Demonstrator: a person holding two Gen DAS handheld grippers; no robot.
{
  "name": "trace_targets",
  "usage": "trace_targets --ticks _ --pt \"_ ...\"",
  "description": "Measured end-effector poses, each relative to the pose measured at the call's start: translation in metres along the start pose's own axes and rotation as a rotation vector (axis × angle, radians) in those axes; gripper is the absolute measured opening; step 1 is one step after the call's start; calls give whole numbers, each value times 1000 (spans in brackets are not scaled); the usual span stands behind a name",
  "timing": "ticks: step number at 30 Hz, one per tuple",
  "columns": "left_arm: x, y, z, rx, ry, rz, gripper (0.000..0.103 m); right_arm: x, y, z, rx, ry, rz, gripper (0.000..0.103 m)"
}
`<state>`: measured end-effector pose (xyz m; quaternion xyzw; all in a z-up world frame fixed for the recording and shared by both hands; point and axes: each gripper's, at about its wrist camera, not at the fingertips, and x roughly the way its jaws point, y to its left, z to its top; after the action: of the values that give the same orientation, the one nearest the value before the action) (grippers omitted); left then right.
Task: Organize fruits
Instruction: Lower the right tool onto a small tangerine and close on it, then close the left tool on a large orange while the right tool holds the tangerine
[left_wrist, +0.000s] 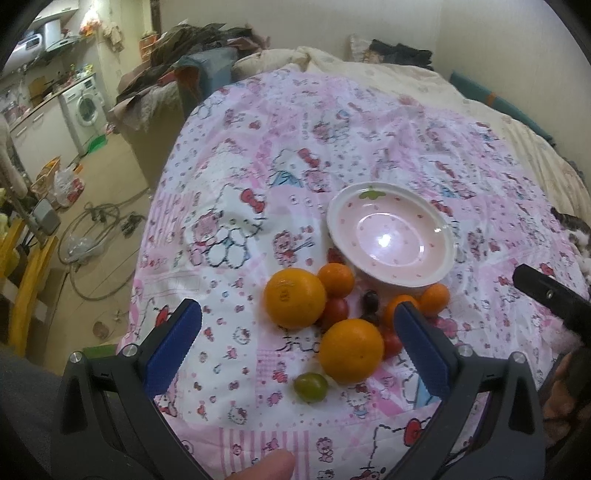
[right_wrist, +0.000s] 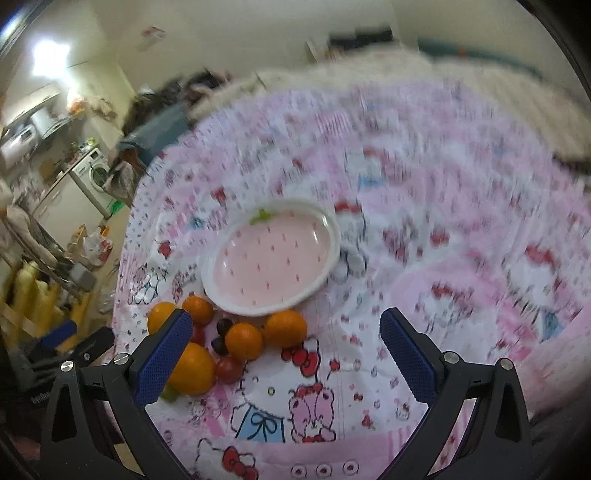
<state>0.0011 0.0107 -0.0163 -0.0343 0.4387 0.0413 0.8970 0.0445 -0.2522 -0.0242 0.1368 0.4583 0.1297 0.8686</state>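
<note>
Left gripper (left_wrist: 295, 332) spread wide, nothing between its blue pads (left_wrist: 173, 347), poised above the fruit cluster on the pink cartoon-print bedspread (left_wrist: 258, 147); right gripper (right_wrist: 286, 347) likewise wide apart and holding nothing, hanging over bare cloth just right of the pile. Pink strawberry-pattern bowl (left_wrist: 391, 240) with white rim sitting empty on the bedspread, directly behind the fruit; nearest pieces touching or nearly touching its base. Two large oranges (left_wrist: 295, 298) at the front and left of the cluster, second one (left_wrist: 351, 350) closer to the camera; smaller tangerines (left_wrist: 336, 279) beside the bowl, another (left_wrist: 435, 300) to the right; red cherry tomatoes (left_wrist: 337, 309) tucked between oranges; dark grapes (left_wrist: 370, 300) in the middle; a green tomato (left_wrist: 311, 386) apart at the front. Right wrist view blurred, so possibly a further small fruit hidden behind its left finger. Washing machine (left_wrist: 85, 109) across the room at left.
</note>
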Motion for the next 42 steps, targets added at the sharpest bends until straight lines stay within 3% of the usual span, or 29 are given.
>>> trace_targets --ticks 1,5,9,12,15,19,26,30,32,39,42 --pt "3 3 0 -9 14 15 102 12 -9 5 36 70 34 103" --pt "10 11 0 -40 61 33 102 55 -31 9 175 291 147 84" --pt "15 16 1 -62 95 38 103 86 -21 4 140 383 108 76" --pt "19 20 1 -84 124 37 102 107 -18 3 165 428 143 68" --pt "22 23 0 -102 149 30 102 123 -18 5 166 438 101 66" --pt "26 25 1 -105 165 44 102 134 -21 2 179 472 107 47" --pt "40 21 4 -98 225 20 102 119 -17 4 135 434 122 45" --pt "63 16 20 -70 319 -38 102 104 -24 3 160 405 142 45" --pt "74 15 25 -74 353 -38 93 97 -27 5 169 384 147 45" --pt "118 5 26 -51 463 -41 88 84 -39 11 186 339 133 45" --pt "130 6 25 -81 496 -68 76 81 -42 12 184 331 125 45"
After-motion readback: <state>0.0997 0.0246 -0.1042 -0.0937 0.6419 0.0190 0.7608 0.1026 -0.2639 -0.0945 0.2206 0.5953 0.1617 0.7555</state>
